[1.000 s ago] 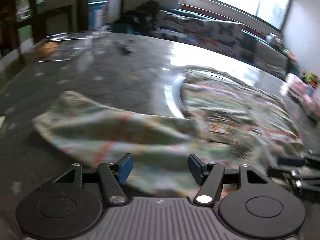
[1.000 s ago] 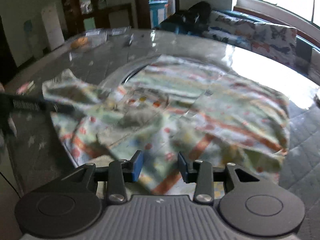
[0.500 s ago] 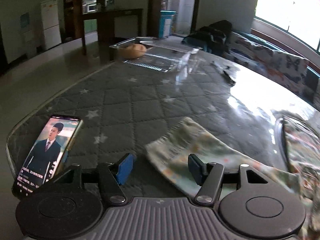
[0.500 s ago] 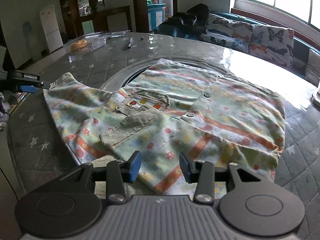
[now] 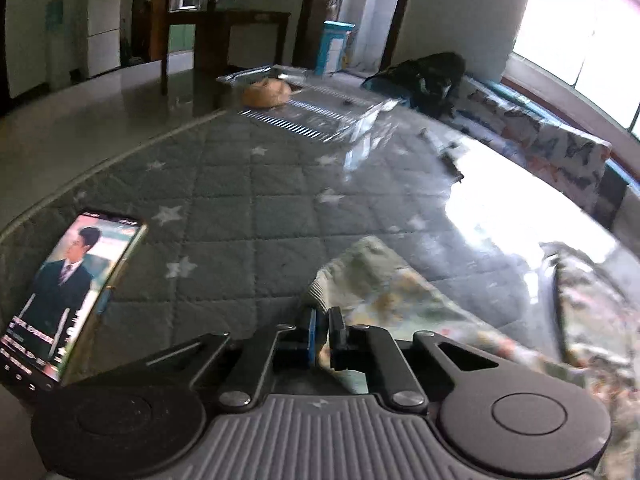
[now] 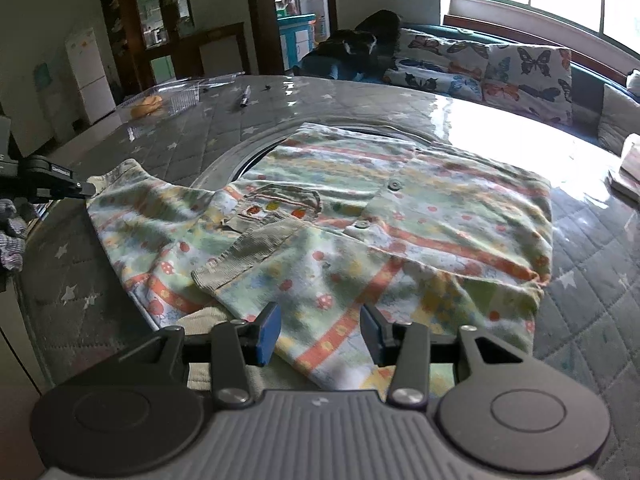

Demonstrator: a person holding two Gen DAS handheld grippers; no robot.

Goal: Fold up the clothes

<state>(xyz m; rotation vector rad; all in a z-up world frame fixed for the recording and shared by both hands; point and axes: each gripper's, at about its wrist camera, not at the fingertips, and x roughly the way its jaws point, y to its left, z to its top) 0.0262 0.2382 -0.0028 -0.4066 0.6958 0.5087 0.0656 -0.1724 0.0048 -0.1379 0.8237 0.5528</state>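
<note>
A patterned child's shirt (image 6: pixel 400 220) with orange stripes, buttons and a corduroy collar lies spread on the quilted star table cover (image 6: pixel 592 320). Its sleeve (image 6: pixel 152 208) stretches out to the left. My left gripper (image 5: pixel 321 332) is shut on the ribbed cuff end of that sleeve (image 5: pixel 380 280); in the right wrist view it shows at the far left (image 6: pixel 86 191), at the sleeve tip. My right gripper (image 6: pixel 320 330) stands open over the shirt's near edge, with cloth lying between its fingers and the pads apart from it.
A lit phone (image 5: pixel 68 300) leans at the table's left edge, close to my left gripper. A clear plastic tray with a bun (image 5: pixel 268 92) and a pen (image 6: pixel 244 96) lie at the far side. A butterfly-print sofa (image 6: pixel 500 68) runs behind the table.
My left gripper swung left along the sleeve to its cuff and shut on it. The shirt now lies still and flat. My right gripper has hardly moved.
</note>
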